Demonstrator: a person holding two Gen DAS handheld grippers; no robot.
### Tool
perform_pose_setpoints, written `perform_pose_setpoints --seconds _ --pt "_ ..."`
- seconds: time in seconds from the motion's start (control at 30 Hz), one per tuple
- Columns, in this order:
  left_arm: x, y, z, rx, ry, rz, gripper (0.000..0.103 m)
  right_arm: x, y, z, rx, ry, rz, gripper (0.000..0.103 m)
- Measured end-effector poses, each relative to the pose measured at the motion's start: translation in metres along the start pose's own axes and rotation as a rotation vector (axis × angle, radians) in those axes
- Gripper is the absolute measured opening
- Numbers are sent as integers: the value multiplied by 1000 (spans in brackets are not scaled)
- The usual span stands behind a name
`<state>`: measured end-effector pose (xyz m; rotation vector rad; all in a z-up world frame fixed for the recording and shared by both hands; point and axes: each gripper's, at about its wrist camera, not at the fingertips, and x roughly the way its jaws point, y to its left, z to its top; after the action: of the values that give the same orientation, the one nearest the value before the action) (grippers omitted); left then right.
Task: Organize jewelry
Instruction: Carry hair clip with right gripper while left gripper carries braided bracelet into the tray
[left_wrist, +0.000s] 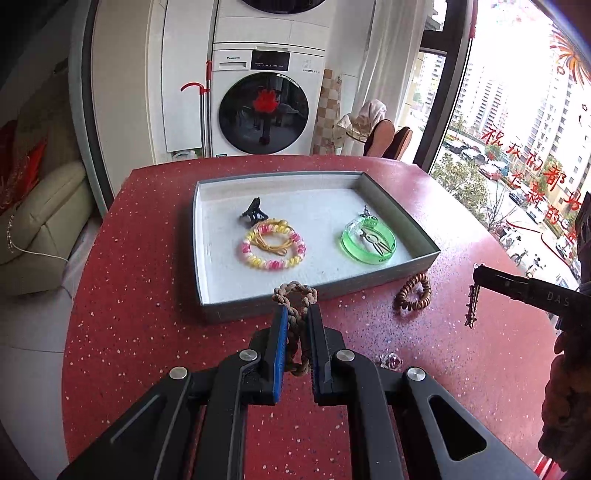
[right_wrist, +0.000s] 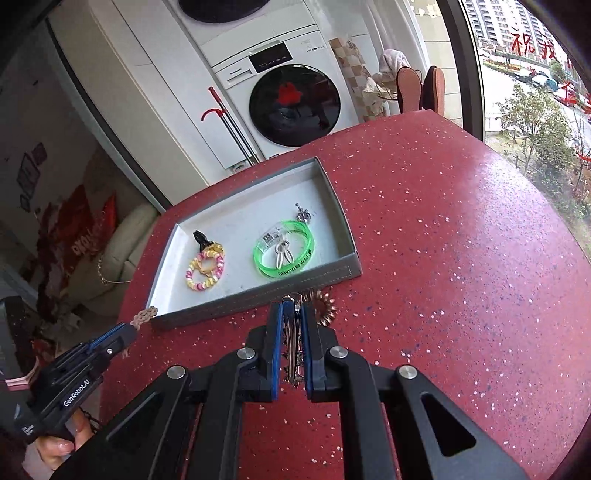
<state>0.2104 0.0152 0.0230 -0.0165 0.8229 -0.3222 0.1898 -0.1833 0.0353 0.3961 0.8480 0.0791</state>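
Observation:
A grey tray (left_wrist: 207, 258) with a white floor sits on the red table. In it lie a pink-yellow bead bracelet (left_wrist: 273, 244), a black clip (left_wrist: 254, 213) and a green bangle (left_wrist: 368, 238). My left gripper (left_wrist: 296, 314) is shut on a brown braided bracelet (left_wrist: 295, 291), held just in front of the tray's near wall. My right gripper (right_wrist: 291, 312) is shut on a metal hair clip (right_wrist: 291, 347), near the tray's front right corner. In the left wrist view it (left_wrist: 478, 271) holds the hair clip (left_wrist: 472, 304) hanging. A brown spiral hair tie (left_wrist: 413, 291) lies on the table beside the tray.
A small clear-pink jewel (left_wrist: 389, 361) lies on the table right of my left gripper. The red speckled table (right_wrist: 461, 258) stretches to the right. A washing machine (left_wrist: 264, 110) stands behind, a window at right, a sofa at left.

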Motion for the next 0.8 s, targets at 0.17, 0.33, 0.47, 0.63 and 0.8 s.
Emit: perform_pose_setpoints --seconds 0.17,0.33,0.47,0.63,0.8 --pt "10 1 28 1 -15 9 29 13 13 30 -28 -2 26 10" --pt "27 10 64 -32 -23 22 29 34 28 61 -53 2 56 10" --pt "43 15 85 -28 -35 55 29 57 36 79 -48 15 79 10" --pt "69 22 95 -32 -15 87 29 94 45 95 -48 37 77 10" --pt "97 22 90 -17 22 117 29 130 50 99 -46 77 60 10"
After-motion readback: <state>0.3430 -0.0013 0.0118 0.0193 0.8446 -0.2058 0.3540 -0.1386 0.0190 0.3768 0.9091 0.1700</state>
